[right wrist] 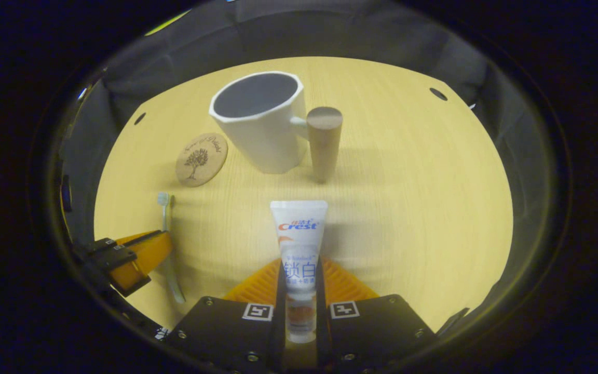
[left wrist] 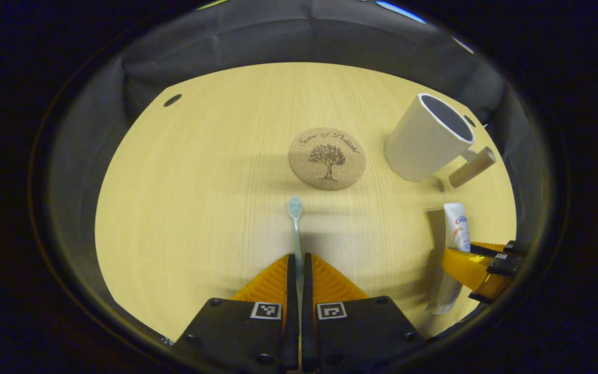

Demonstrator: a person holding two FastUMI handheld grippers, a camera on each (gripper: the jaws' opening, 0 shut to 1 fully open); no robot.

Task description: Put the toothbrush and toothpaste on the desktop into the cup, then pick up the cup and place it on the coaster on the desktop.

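My left gripper [left wrist: 299, 258] is shut on the handle of a pale blue toothbrush [left wrist: 295, 218], whose head points toward the round cork coaster [left wrist: 327, 158] ahead. The white cup [left wrist: 426, 137] with a wooden handle [left wrist: 473, 166] stands upright to the coaster's right. In the right gripper view, my right gripper [right wrist: 299, 265] is shut on a white toothpaste tube [right wrist: 299, 228], its flat end pointing at the cup [right wrist: 260, 119]. The coaster [right wrist: 201, 159] lies left of the cup. The toothbrush [right wrist: 164, 208] and left gripper [right wrist: 138, 257] show at the left. The toothpaste [left wrist: 456, 226] and right gripper [left wrist: 480, 270] appear at the right of the left gripper view.
The light wooden table [left wrist: 200, 208] has small dark holes near its far corners [left wrist: 172, 99] [right wrist: 438, 94]. Black cloth walls close in the table's far side and both flanks. Bare tabletop [right wrist: 408, 208] spreads right of the cup.
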